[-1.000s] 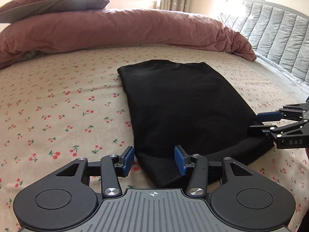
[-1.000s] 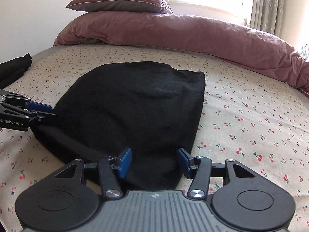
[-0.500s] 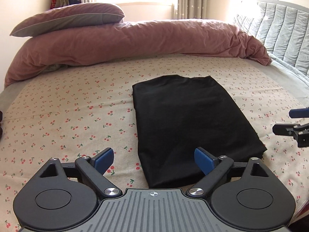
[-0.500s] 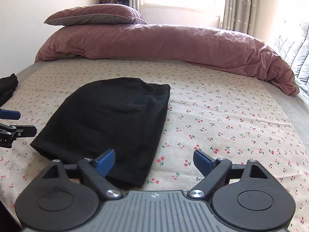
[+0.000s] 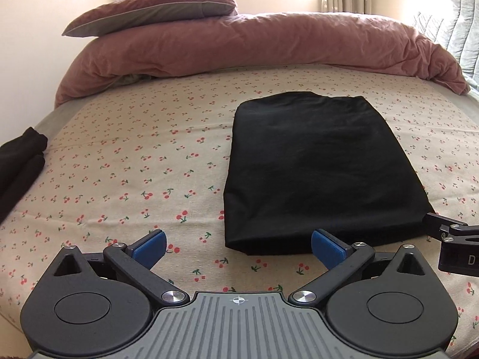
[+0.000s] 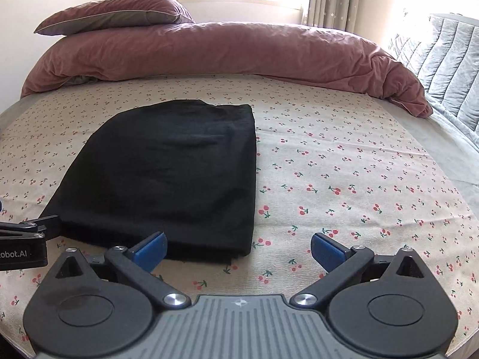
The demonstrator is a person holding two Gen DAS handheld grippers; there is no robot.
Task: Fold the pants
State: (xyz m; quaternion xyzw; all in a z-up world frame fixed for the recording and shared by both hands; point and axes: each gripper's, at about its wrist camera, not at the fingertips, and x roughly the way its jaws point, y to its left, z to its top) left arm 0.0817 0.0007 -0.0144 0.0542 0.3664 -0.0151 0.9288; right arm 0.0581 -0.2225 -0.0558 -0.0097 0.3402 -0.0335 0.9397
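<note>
Left wrist view: the black pants (image 5: 317, 173), folded into a flat rectangle, lie on the cherry-print bed (image 5: 134, 161), in front of a pink duvet (image 5: 254, 48) and pillow (image 5: 155, 9). The left tongs (image 5: 238, 246) have just spread wide and grasp nothing, poised near the pants' near edge. Right wrist view: the right tongs (image 6: 238, 246) have likewise just spread, released, the pants' near corner showing between their blue pads (image 6: 149, 246).

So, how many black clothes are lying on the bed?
2. The folded pants lie in the middle of the bed, in front of both tools. A second dark garment lies at the bed's left edge, partly out of view.
</note>
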